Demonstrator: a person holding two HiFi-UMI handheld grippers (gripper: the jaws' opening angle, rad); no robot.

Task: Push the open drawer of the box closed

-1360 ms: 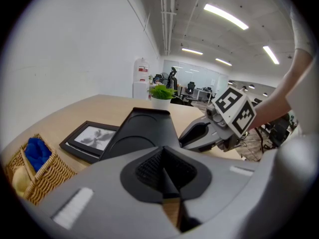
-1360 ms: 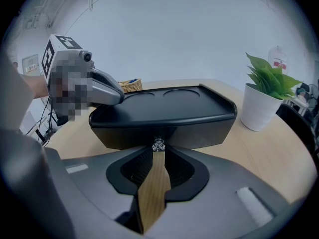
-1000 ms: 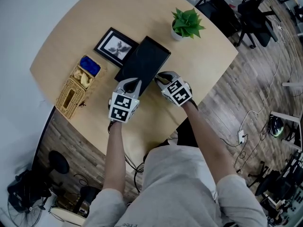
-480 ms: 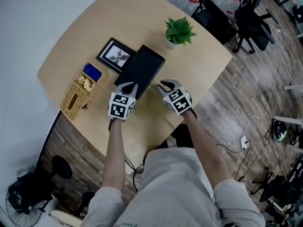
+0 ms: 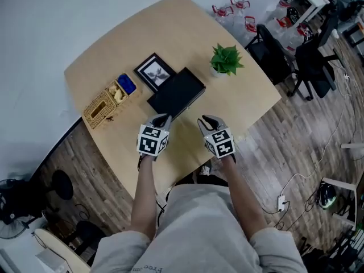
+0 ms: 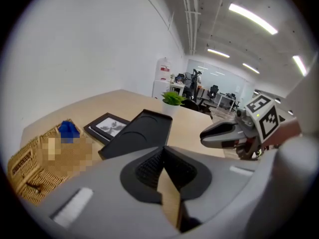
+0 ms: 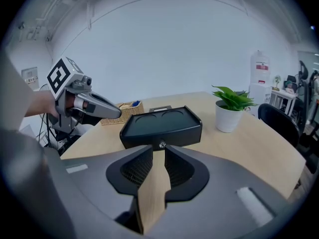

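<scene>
Both grippers have backed off the box (image 5: pixel 177 92) since the earlier frame and now hang on its near side, over bare desk (image 5: pixel 170 33). Left gripper (image 5: pixel 161 118): jaws pressed together at the tips, nothing held. Right gripper (image 5: pixel 206 120): jaws a narrow slit apart, empty, aimed at the drawer front (image 7: pixel 184 133). Drawer front looks flush with the box body, knob (image 7: pixel 162 145) centred; judged shut or nearly so. If a lip remains, push square on the front beside the knob, straight along the slide and slowly, or the light box may skid. Beyond the box on the left sits a picture frame (image 5: pixel 154 71), farther left a basket (image 5: pixel 105 108), beyond on the right a potted plant (image 5: pixel 226 58).
</scene>
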